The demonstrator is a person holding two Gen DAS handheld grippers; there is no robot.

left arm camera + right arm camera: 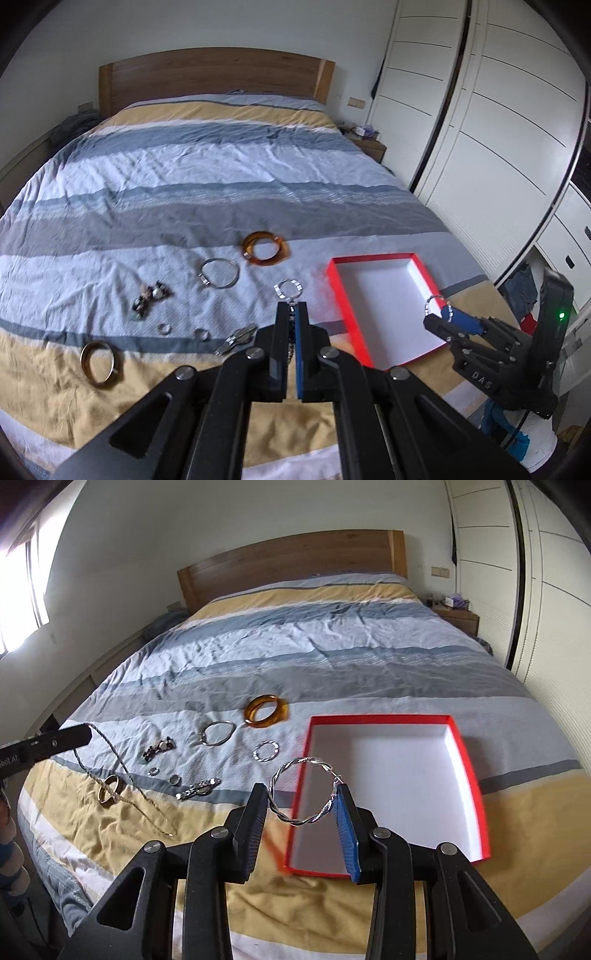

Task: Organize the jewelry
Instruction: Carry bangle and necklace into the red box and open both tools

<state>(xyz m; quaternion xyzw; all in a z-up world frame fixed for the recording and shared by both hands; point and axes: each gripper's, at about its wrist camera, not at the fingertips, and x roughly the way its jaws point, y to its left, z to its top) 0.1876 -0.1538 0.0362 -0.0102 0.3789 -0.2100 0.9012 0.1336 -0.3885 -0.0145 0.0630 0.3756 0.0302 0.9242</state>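
My left gripper (291,304) is shut on a thin rope-chain necklace (291,332). In the right wrist view the left gripper (86,734) stands at the far left, and the necklace (105,740) trails from it down onto the bedspread. A twisted silver bangle (295,821) sits between the pads of my right gripper (303,786), above the near left corner of the red box (380,718). The left wrist view shows the right gripper (437,314) with the bangle (430,301) over the box (373,258). The box's white inside holds nothing.
On the striped bedspread lie an amber bangle (248,710), a silver bangle (203,738), a small silver hoop (266,751), a beaded piece (159,747), two rings (153,771), a link bracelet (197,788) and a gold bangle (110,786). White wardrobes (498,147) line the right.
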